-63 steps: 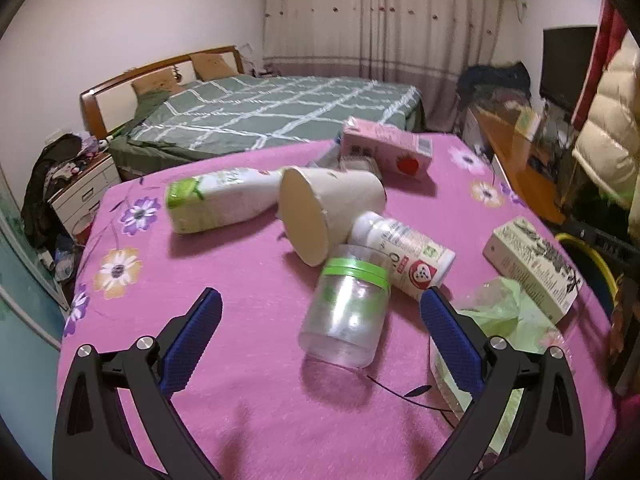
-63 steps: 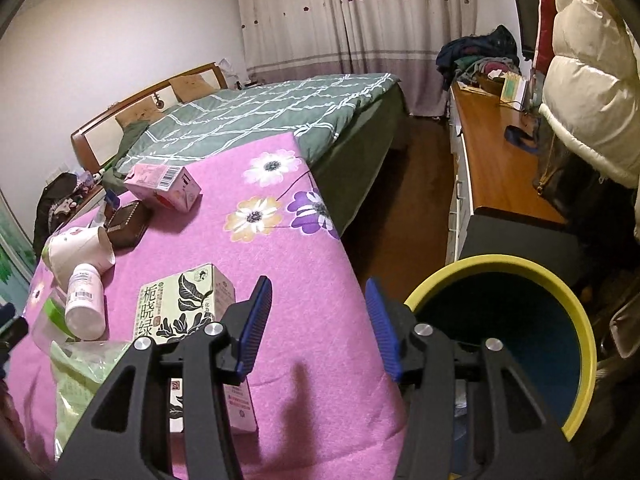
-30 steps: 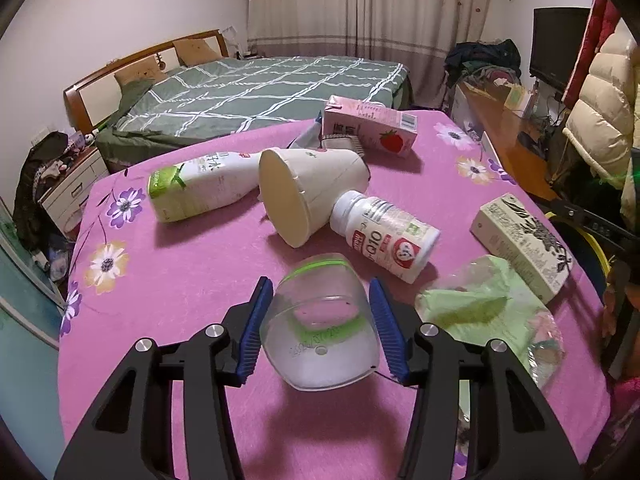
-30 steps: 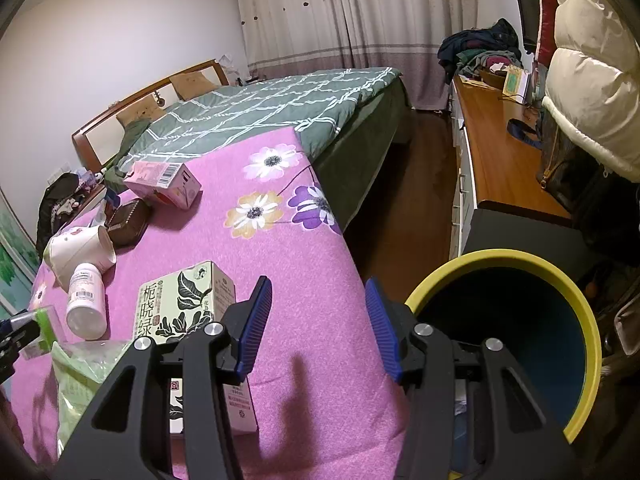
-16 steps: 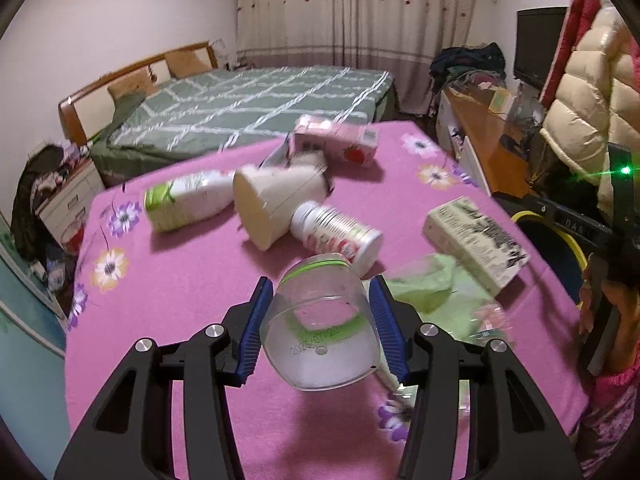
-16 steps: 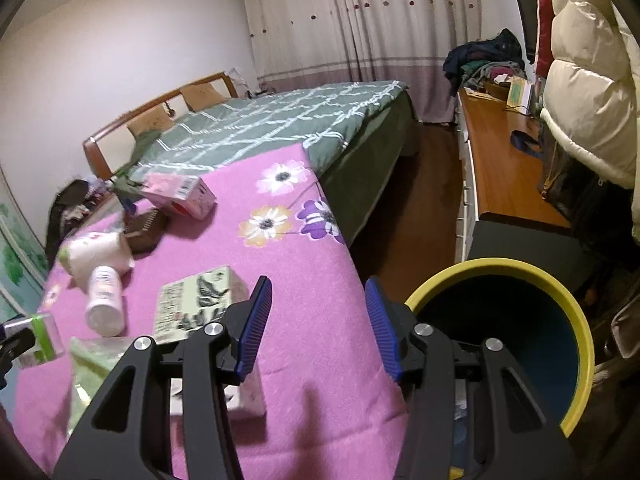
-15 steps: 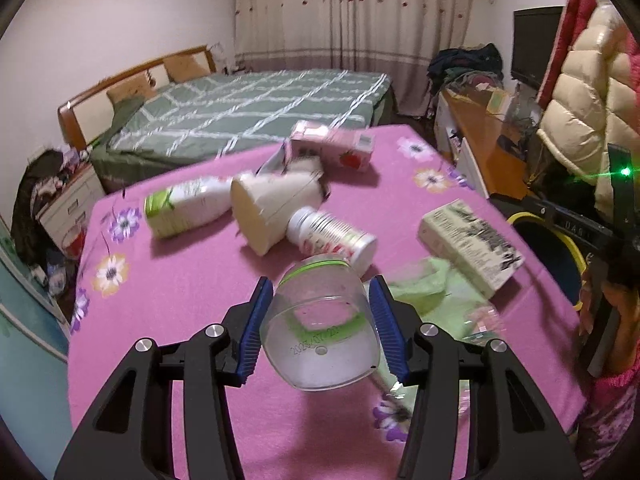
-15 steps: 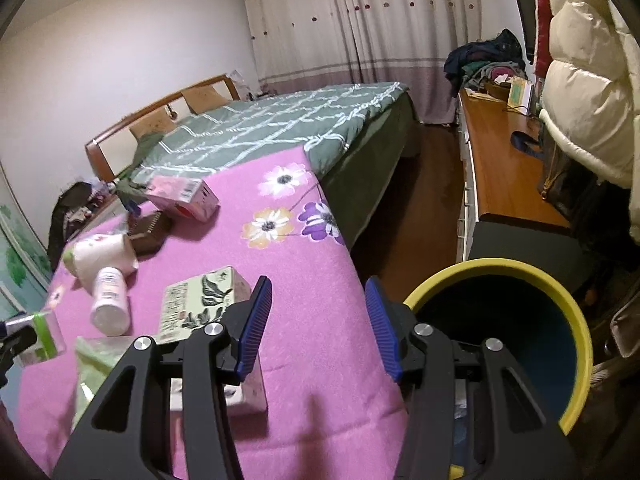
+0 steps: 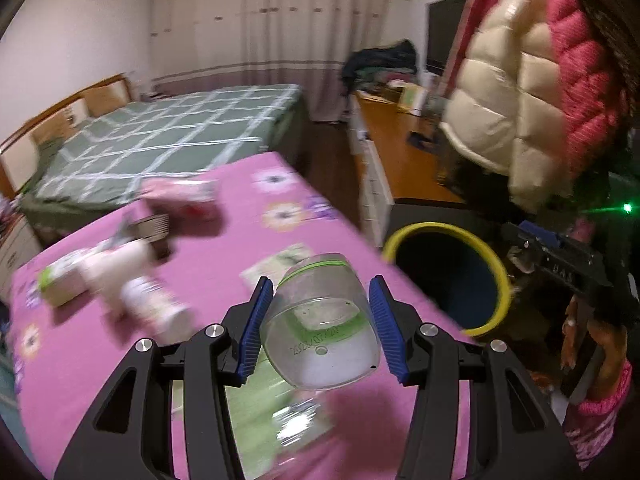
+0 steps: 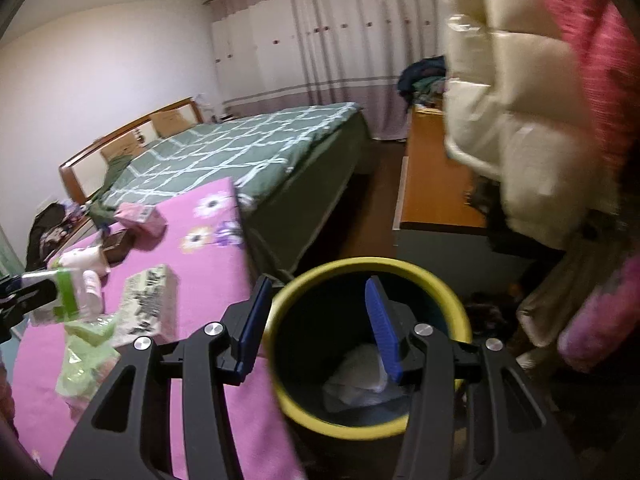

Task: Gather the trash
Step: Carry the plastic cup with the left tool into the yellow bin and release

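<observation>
My left gripper (image 9: 318, 328) is shut on a clear plastic jar with a green band (image 9: 320, 324), held above the pink flowered table (image 9: 224, 264); the jar also shows in the right wrist view (image 10: 56, 300). A yellow-rimmed trash bin (image 9: 448, 276) stands off the table's right edge, to the right of the jar. My right gripper (image 10: 316, 326) is open and empty above that bin (image 10: 360, 344), which holds some white trash (image 10: 360, 376). On the table lie a green plastic bag (image 10: 84, 356), a leaf-printed carton (image 10: 150, 300), a white bottle (image 9: 154, 308) and a pink carton (image 10: 140, 216).
A paper cup (image 10: 80, 260) and a dark case (image 10: 118, 244) lie on the table. A green checked bed (image 10: 240, 152) stands behind the table. A wooden desk (image 10: 432, 184) and a hanging cream-and-red puffer jacket (image 10: 520, 120) are at the right.
My left gripper closed on the jar, lifted it, and has swung right toward the bin. My right gripper has moved over the bin.
</observation>
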A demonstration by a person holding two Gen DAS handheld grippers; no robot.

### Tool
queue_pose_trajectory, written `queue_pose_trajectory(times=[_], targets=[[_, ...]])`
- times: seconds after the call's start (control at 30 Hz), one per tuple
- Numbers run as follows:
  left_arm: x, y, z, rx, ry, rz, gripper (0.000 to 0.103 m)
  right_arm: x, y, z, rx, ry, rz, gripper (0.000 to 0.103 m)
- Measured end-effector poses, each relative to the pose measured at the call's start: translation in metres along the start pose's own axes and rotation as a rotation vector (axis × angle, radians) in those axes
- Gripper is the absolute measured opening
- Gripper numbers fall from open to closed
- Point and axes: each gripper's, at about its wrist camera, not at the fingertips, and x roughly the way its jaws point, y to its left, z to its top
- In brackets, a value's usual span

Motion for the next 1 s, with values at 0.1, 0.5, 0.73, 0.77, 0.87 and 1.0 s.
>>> queue_pose_trajectory(times=[0.1, 0.5, 0.73, 0.77, 0.87, 1.0], targets=[[0.029, -0.040, 0.014, 0.046, 0.023, -0.063, 0.050, -0.008, -0.018, -0.005, 0.012, 0.001, -0.036, 0.047], [0.154, -0.141, 0.027, 0.136, 0.169, -0.149, 0.050, -0.021, -0.074, -0.027, 0.091, 0.022, -0.129, 0.047], [0.136, -0.128, 0.031, 0.101, 0.095, -0.106, 0.090, -0.017, -0.076, -0.030, 0.103, 0.037, -0.118, 0.051], [0.127, -0.122, 0.032, 0.097, 0.077, -0.097, 0.090, -0.016, -0.074, -0.030, 0.101, 0.038, -0.114, 0.051], [0.092, -0.096, 0.031, 0.075, 0.006, -0.053, 0.092, -0.012, -0.060, -0.031, 0.086, 0.045, -0.075, 0.051], [0.045, -0.043, 0.019, 0.006, -0.078, 0.080, 0.094, -0.002, -0.031, -0.031, 0.042, 0.074, -0.011, 0.051]])
